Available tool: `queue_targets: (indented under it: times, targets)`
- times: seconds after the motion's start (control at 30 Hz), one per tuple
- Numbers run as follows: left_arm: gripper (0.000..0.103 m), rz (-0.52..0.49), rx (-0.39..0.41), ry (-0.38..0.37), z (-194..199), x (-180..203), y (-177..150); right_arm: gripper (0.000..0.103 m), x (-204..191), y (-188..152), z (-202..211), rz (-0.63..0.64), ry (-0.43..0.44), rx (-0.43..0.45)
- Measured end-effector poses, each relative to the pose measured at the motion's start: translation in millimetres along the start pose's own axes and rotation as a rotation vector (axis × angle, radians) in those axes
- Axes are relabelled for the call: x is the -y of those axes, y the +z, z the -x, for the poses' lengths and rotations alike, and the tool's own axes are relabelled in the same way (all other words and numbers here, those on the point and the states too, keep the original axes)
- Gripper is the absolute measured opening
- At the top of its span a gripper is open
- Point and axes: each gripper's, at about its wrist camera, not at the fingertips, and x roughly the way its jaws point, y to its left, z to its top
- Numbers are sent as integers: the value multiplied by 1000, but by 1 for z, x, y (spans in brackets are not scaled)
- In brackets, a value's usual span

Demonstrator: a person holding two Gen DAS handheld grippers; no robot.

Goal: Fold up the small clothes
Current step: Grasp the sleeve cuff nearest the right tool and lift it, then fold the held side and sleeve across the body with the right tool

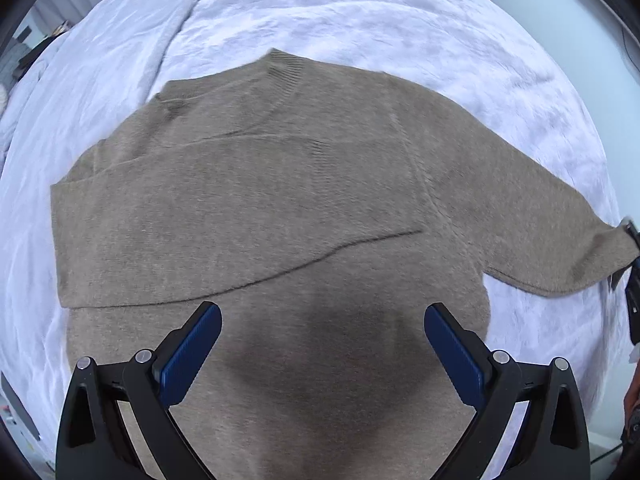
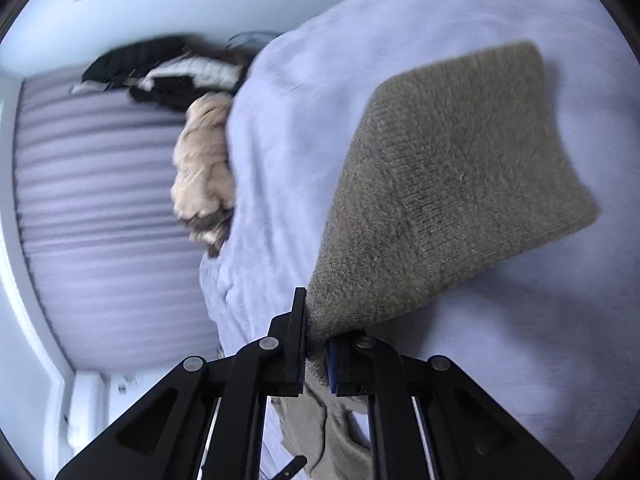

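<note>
Partly blurred: right gripper (image 2: 316,344) clamps sweater (image 2: 448,184) sleeve.

We are in a bedroom at home: a pale lilac blanket (image 1: 360,20) covers a bed, a cream plush toy (image 2: 204,168) lies at its edge, dark and white clothes (image 2: 168,76) are heaped behind it, and a ribbed headboard (image 2: 100,208) meets white walls.
</note>
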Motion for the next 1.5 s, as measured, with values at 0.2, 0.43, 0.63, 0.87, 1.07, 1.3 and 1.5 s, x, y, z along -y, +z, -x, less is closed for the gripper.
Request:
queue_targets:
  times: [0.2, 0.43, 0.63, 0.87, 1.07, 1.3, 1.5]
  targets:
    - [102, 59, 25, 13, -7, -60, 6, 9, -97, -37, -63, 321, 48, -156]
    - [102, 116, 61, 14, -15, -147, 4, 9, -165, -174, -193, 664, -39, -458]
    - [102, 193, 60, 9, -20, -224, -3, 21, -119, -285, -283, 705, -342, -670]
    - [102, 241, 100, -86, -17, -273, -22, 57, -122, -266, -270, 535, -297, -475]
    - [102, 329, 169, -373, -13, -297, -21, 7, -168, -307, -292, 777, -259, -535]
    - [102, 376, 130, -499, -37, -294, -8, 36, -147, -382, -313, 910, -356, -781]
    - [102, 343, 81, -514, -45, -265, -5, 57, -123, -347, -271, 773, -364, -720]
